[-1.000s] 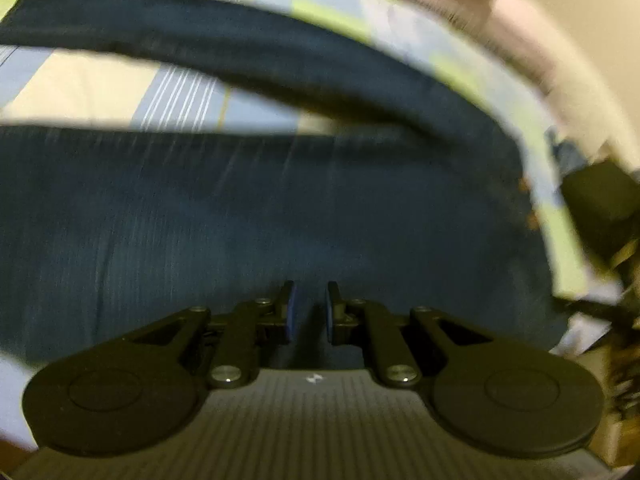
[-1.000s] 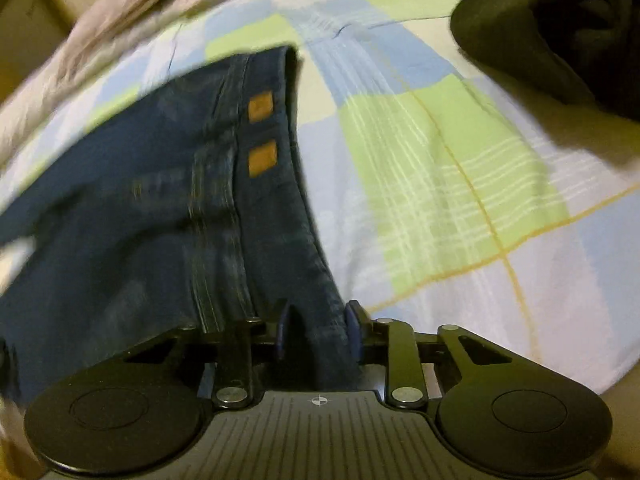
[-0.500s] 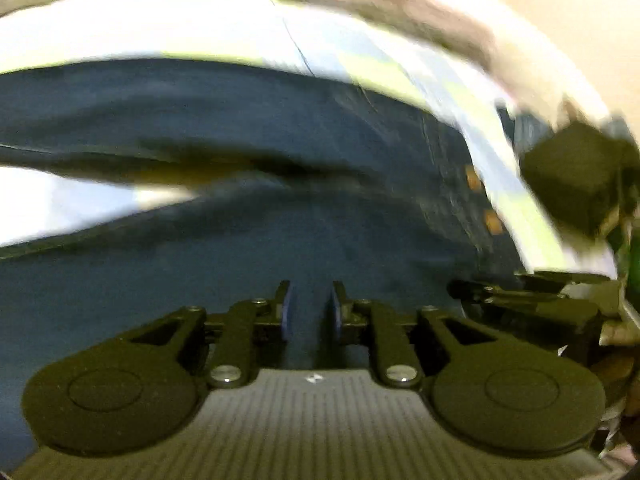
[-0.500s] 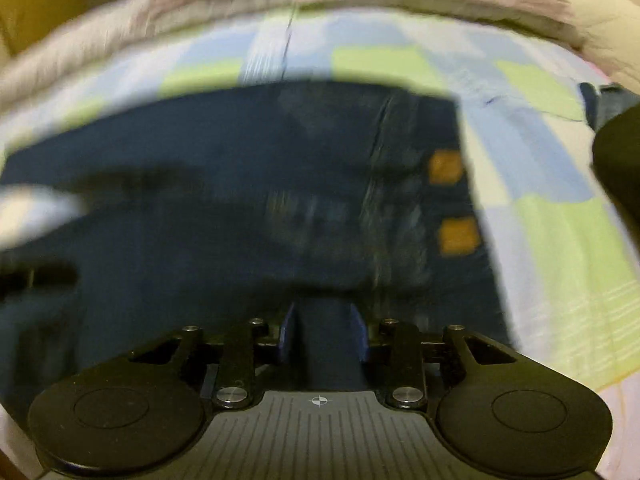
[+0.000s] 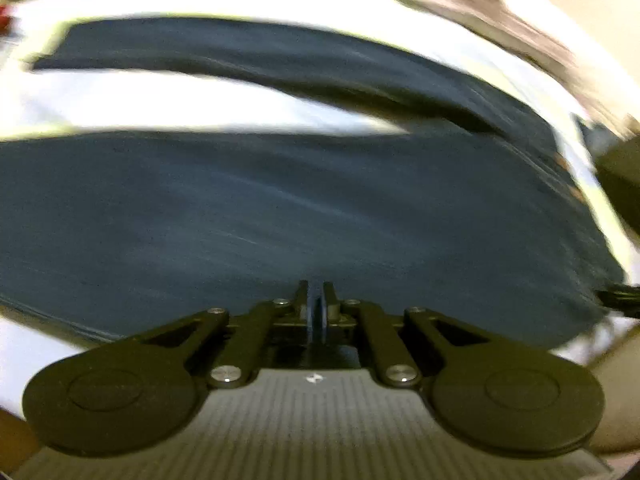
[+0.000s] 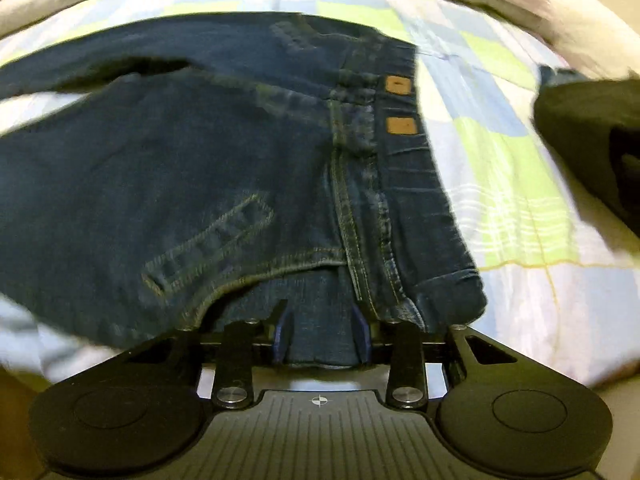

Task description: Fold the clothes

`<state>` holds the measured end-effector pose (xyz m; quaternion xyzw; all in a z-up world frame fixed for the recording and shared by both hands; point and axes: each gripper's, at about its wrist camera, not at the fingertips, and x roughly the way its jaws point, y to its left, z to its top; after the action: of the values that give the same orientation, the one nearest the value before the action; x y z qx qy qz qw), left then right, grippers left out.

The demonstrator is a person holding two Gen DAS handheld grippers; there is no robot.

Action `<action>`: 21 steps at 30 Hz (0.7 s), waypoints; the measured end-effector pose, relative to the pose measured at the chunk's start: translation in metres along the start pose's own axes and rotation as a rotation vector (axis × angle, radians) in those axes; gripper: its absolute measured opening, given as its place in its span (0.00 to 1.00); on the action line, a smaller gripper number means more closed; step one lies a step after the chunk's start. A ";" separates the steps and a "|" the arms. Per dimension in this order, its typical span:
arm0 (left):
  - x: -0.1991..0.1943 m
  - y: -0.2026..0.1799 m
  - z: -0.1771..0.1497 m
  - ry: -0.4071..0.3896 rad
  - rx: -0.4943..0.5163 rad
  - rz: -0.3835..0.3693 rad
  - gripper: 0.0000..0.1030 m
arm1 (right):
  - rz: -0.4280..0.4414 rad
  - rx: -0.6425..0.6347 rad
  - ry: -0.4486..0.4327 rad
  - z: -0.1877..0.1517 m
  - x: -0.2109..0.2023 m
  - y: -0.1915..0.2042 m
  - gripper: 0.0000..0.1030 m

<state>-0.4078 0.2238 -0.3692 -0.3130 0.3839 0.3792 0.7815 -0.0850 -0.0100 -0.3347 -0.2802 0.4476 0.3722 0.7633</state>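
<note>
Dark blue jeans (image 6: 224, 160) lie spread on a bed under a checked bedsheet (image 6: 512, 168) of blue, green and white. In the right wrist view we see the right hand-held gripper (image 6: 320, 332) with its jaws parted around a fold of denim at the waistband, near two tan patches (image 6: 398, 106). In the blurred left wrist view, the left hand-held gripper (image 5: 316, 312) is closing on the edge of a jeans leg (image 5: 280, 216). A dark garment (image 6: 596, 148) lies well apart, on the sheet.
</note>
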 end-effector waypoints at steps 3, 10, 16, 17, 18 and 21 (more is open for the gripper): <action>-0.004 0.061 0.015 -0.032 -0.046 0.087 0.06 | 0.033 0.138 -0.077 0.015 -0.010 0.011 0.35; 0.007 0.158 0.015 -0.029 0.092 0.340 0.11 | 0.106 0.182 -0.059 0.021 0.019 0.098 0.35; -0.018 0.271 0.012 -0.031 -0.085 0.544 0.03 | 0.061 -0.010 -0.022 0.015 0.008 0.151 0.34; -0.018 0.278 0.016 -0.024 -0.085 0.571 0.03 | 0.079 0.000 -0.009 0.020 0.008 0.151 0.35; -0.019 0.283 0.021 -0.019 -0.085 0.605 0.04 | 0.088 0.007 -0.018 0.025 0.007 0.151 0.35; -0.029 0.272 0.036 -0.071 -0.131 0.623 0.08 | 0.102 0.010 -0.055 0.039 0.007 0.156 0.35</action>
<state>-0.6336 0.3823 -0.3805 -0.2168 0.4086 0.6350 0.6187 -0.1918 0.1097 -0.3385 -0.2426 0.4421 0.4160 0.7567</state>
